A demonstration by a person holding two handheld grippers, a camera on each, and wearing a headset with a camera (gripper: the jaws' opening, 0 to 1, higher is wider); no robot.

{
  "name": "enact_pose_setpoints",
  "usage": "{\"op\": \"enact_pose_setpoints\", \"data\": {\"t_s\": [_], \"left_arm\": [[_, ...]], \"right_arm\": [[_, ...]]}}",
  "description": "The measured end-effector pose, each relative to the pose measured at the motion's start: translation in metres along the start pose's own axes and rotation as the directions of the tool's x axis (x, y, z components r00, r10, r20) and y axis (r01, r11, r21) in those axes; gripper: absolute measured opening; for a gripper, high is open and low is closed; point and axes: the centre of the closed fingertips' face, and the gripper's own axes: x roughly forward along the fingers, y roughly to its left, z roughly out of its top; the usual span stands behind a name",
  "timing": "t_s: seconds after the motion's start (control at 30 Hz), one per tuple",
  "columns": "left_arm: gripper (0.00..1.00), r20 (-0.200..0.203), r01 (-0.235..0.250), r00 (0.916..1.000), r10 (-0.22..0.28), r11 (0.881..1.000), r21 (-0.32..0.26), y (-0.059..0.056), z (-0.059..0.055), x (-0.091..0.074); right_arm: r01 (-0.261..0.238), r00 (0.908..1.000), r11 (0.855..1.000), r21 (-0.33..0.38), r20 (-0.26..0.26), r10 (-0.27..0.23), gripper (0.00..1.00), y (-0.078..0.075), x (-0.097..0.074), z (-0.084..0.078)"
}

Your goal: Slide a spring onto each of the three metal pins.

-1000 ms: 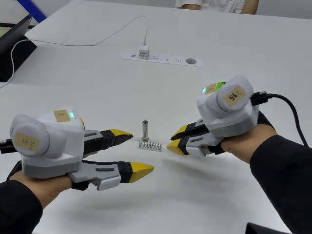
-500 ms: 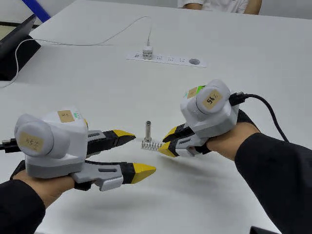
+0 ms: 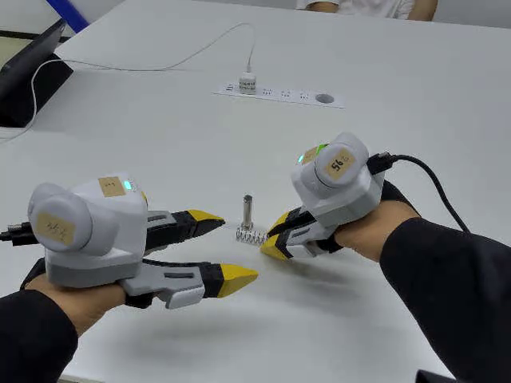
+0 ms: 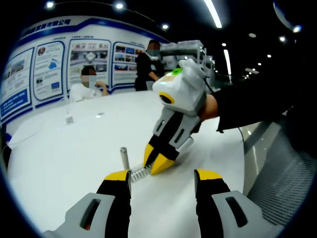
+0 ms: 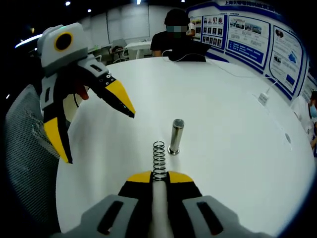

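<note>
Right gripper (image 3: 270, 241), label "56": jaws pressed together, pinching one end of the spring (image 5: 158, 157). The spring lies on the white table (image 3: 399, 96), just beside the upright metal pin (image 3: 247, 209). Left gripper (image 3: 236, 249): jaws spread, holding nothing, near the pin. A power strip (image 3: 279, 94) lies well beyond.

1. The white table (image 3: 415, 96) is brightly, evenly lit from above; a soft shadow is cast under the right gripper (image 3: 271, 241).
2. Ceiling lights (image 4: 213, 14) are rendered as glaring strips.
3. Edges of both gripper views are bent and softened.
</note>
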Motion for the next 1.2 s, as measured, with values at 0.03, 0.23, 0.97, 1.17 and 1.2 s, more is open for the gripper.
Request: {"op": "enact_pose_setpoints", "data": {"t_s": [0.03, 0.23, 0.97, 1.17, 1.2], "left_arm": [[0.52, -0.002, 0.001, 1.0000, -0.001, 1.000, 0.001, 0.000, 0.000, 0.000], [0.52, -0.006, 0.008, 1.0000, -0.008, 1.000, 0.005, -0.002, 0.000, 0.001], [0.45, -0.036, 0.068, 0.9972, -0.066, 0.995, 0.072, -0.017, -0.001, 0.009], [0.39, -0.048, 0.092, 0.9950, -0.087, 0.990, 0.107, -0.022, -0.002, 0.010], [0.37, -0.050, 0.098, 0.9944, -0.093, 0.989, 0.112, -0.024, -0.002, 0.010]], "right_arm": [[0.002, 1.0000, 1.000, -0.004, -0.003, -0.002, 0.12, 0.000, -0.001, -0.001], [-0.007, 0.9999, 1.000, -0.009, -0.012, 0.007, 0.12, 0.007, -0.008, -0.003], [-0.103, 0.9940, 0.984, -0.147, -0.053, 0.096, 0.12, 0.049, -0.056, 0.005], [-0.138, 0.9891, 0.973, -0.186, -0.076, 0.126, 0.12, 0.060, -0.062, 0.008], [-0.144, 0.9880, 0.971, -0.191, -0.082, 0.131, 0.12, 0.061, -0.062, 0.008]]}}
